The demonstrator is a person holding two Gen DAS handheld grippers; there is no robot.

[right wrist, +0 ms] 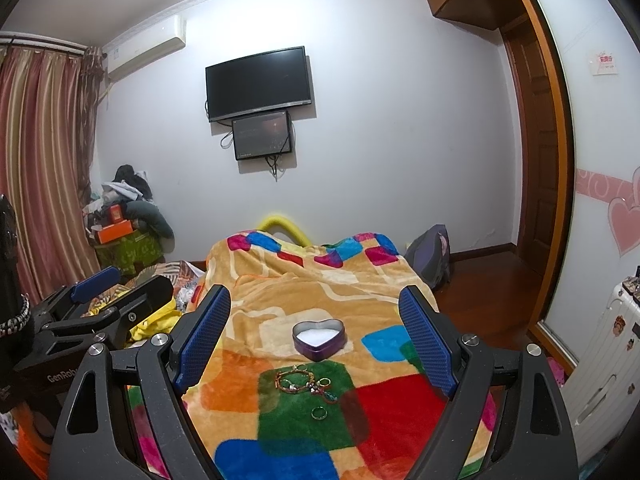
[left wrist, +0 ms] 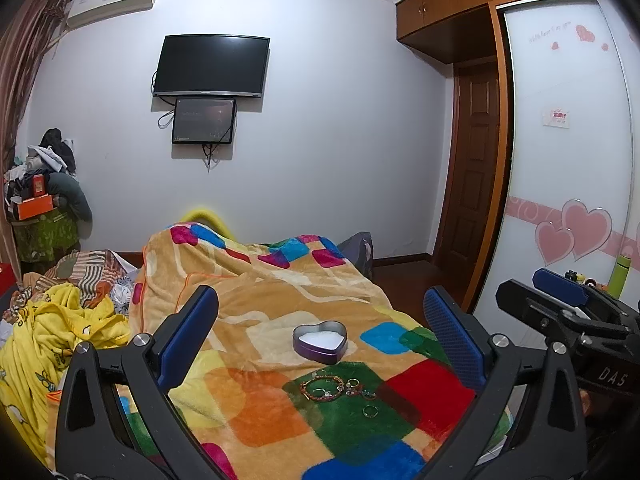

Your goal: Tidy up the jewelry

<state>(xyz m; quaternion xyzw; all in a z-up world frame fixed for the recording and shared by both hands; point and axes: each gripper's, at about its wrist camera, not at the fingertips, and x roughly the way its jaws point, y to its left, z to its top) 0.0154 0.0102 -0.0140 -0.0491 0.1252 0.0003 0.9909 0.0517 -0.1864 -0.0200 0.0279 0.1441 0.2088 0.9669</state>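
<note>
We hold the left gripper (left wrist: 320,328) and right gripper (right wrist: 316,328) spread wide, empty, above heart tin (right wrist: 319,337) and what look like rings (right wrist: 319,413) on the blanket (right wrist: 396,400).

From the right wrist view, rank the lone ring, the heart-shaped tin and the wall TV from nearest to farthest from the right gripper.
1. The lone ring, on the green patch of the blanket, lies between the fingers of the right gripper.
2. The heart-shaped tin, open, sits farther up the blanket, past the bracelets.
3. The wall TV, mounted on the far wall, is farthest.
</note>
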